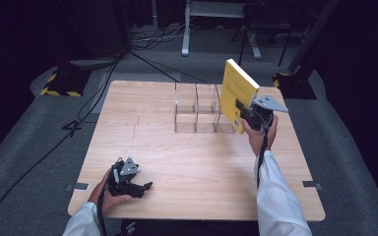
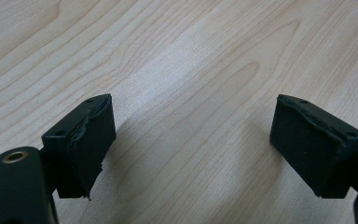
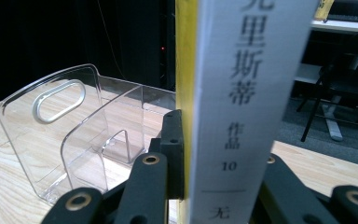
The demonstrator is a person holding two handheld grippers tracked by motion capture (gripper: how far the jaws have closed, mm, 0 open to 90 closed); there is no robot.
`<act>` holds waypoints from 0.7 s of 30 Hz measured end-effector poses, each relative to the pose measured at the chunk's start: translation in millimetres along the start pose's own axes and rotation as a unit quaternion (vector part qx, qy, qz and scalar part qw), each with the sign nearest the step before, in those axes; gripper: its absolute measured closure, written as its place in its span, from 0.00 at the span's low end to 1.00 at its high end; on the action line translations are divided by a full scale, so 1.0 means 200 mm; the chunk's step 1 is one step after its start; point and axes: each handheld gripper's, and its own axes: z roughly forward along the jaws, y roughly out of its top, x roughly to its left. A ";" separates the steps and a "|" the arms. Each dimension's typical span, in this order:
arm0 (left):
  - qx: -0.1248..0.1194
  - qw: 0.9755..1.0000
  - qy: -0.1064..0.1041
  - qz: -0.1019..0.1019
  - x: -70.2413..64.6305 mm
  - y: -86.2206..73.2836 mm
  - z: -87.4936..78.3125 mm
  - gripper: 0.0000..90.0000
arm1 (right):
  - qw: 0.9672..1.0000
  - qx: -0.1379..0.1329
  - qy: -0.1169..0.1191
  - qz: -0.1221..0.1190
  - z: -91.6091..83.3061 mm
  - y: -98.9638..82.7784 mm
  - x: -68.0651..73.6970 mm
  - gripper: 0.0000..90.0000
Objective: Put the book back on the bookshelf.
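Yellow book [image 1: 236, 91], clamped upright in the right gripper [image 1: 248, 112], hangs just right of the clear rack [image 1: 197, 110], needing lowering into a slot, while the left gripper [image 1: 140, 187] rests wide open, empty.

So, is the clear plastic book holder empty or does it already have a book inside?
Empty. The clear holder shows bare compartments, and the yellow book is in the air beside it, clamped in the right gripper.

I counted one yellow book [image 1: 237, 93], one clear acrylic rack [image 1: 197, 109] with three compartments, two hand-held grippers, left [image 1: 145, 186] and right [image 1: 239, 109], and one wooden desk [image 1: 197, 167].
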 end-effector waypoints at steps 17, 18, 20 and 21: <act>-0.002 1.000 -0.002 0.002 -0.01 0.00 0.00 0.16 | 1.000 0.009 -0.025 0.011 0.16 -0.04 0.00 0.85; -0.002 1.000 0.000 0.002 -0.01 0.00 0.00 0.16 | 1.000 0.011 -0.026 0.012 0.17 -0.04 -0.01 0.85; -0.002 1.000 -0.002 0.000 -0.01 0.00 0.00 0.16 | 0.999 0.012 -0.029 0.014 0.18 -0.06 -0.02 0.85; -0.002 1.000 -0.001 0.000 -0.01 0.00 0.00 0.16 | 0.999 0.015 -0.030 0.016 0.19 -0.06 -0.02 0.85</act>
